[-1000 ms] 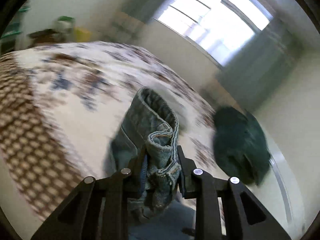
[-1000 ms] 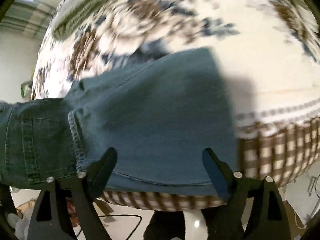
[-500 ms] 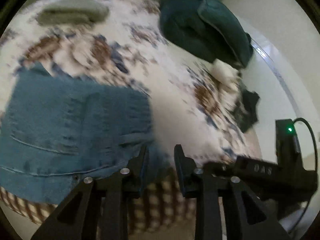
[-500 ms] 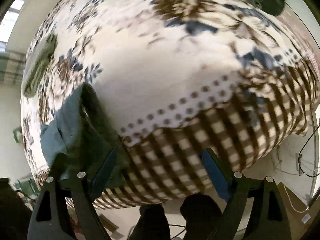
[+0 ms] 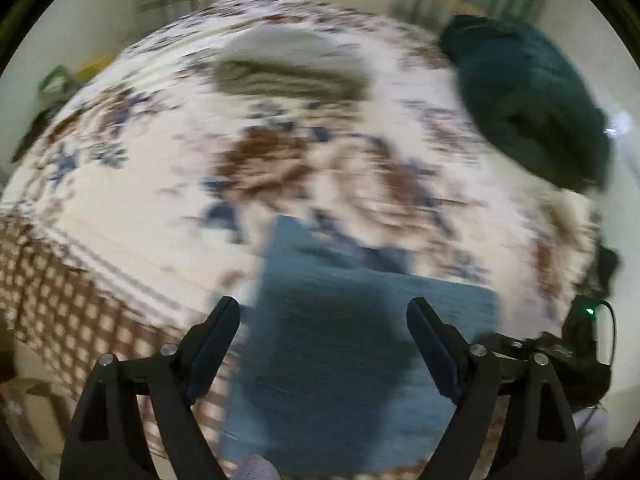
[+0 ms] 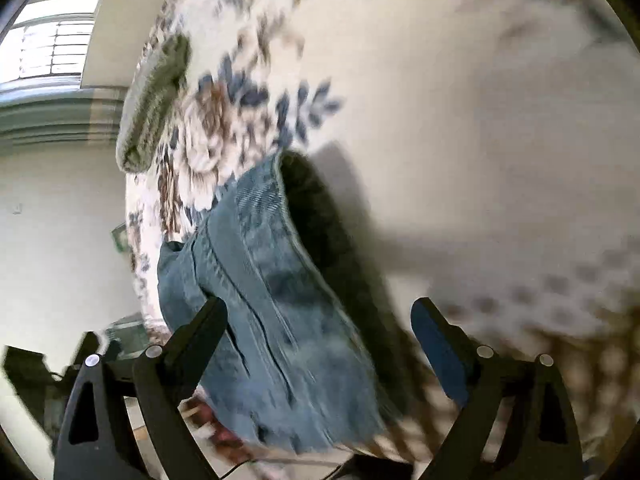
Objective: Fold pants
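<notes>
Folded jeans [image 5: 360,344] are seen on the near edge of the bed [image 5: 160,208], partly overhanging it. The left gripper [image 5: 323,336] and right gripper [image 6: 318,340] are spread wide, with nothing held. A slide off the edge is judged possible through the overhang. No legible writing is seen.

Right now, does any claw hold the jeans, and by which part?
No. Left claw and right claw are open; the jeans lie unheld.
</notes>
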The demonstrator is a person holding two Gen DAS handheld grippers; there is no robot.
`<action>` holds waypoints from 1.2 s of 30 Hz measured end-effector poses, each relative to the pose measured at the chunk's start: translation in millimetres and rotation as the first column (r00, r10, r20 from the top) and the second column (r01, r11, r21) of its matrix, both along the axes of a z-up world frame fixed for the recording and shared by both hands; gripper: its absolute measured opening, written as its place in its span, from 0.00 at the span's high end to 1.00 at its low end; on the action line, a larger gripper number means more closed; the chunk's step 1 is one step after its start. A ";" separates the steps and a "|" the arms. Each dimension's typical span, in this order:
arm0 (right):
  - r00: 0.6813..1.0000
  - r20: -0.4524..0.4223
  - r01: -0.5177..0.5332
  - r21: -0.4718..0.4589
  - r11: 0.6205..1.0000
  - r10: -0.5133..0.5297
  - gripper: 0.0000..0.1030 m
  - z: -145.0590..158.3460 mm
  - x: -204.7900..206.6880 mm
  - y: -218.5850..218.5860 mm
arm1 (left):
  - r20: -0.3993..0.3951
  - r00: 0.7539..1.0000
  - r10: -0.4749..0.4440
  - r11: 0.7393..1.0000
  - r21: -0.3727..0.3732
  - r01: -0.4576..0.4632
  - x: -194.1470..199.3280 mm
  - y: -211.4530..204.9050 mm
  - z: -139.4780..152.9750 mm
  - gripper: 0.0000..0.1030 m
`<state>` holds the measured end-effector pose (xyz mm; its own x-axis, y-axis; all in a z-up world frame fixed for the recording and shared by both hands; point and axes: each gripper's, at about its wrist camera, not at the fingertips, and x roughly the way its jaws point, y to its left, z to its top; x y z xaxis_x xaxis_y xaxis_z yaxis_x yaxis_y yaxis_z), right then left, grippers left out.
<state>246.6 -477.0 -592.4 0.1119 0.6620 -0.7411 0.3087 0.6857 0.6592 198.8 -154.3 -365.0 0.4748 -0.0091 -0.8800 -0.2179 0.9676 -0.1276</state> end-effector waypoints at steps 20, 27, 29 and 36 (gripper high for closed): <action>0.994 0.090 0.083 -0.291 0.953 -0.059 0.92 43.9 -34.9 -34.2 | -0.292 0.956 0.023 0.996 -0.074 -0.046 118.6 47.4 -136.1 0.15; 0.999 -0.025 -0.026 -0.115 0.993 0.023 0.59 29.3 -34.3 -35.2 | -0.173 0.985 0.025 0.993 -0.111 -0.045 80.5 65.1 -78.0 0.15; 1.000 -0.008 0.007 -0.103 0.995 -0.008 0.49 36.9 -46.8 -43.8 | -0.146 0.989 0.015 0.992 -0.118 -0.033 61.7 61.0 -62.7 0.15; 0.977 -0.194 0.088 -0.018 0.996 -0.090 0.49 -10.5 -90.0 -37.1 | -0.217 0.974 -0.061 0.991 -0.128 0.034 10.4 16.7 -78.4 0.16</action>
<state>156.6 -514.1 -602.8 0.0232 0.6490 -0.7605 0.4906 0.6554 0.5742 209.3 -137.6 -443.4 0.2660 -0.1412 -0.9536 -0.2082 0.9575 -0.1999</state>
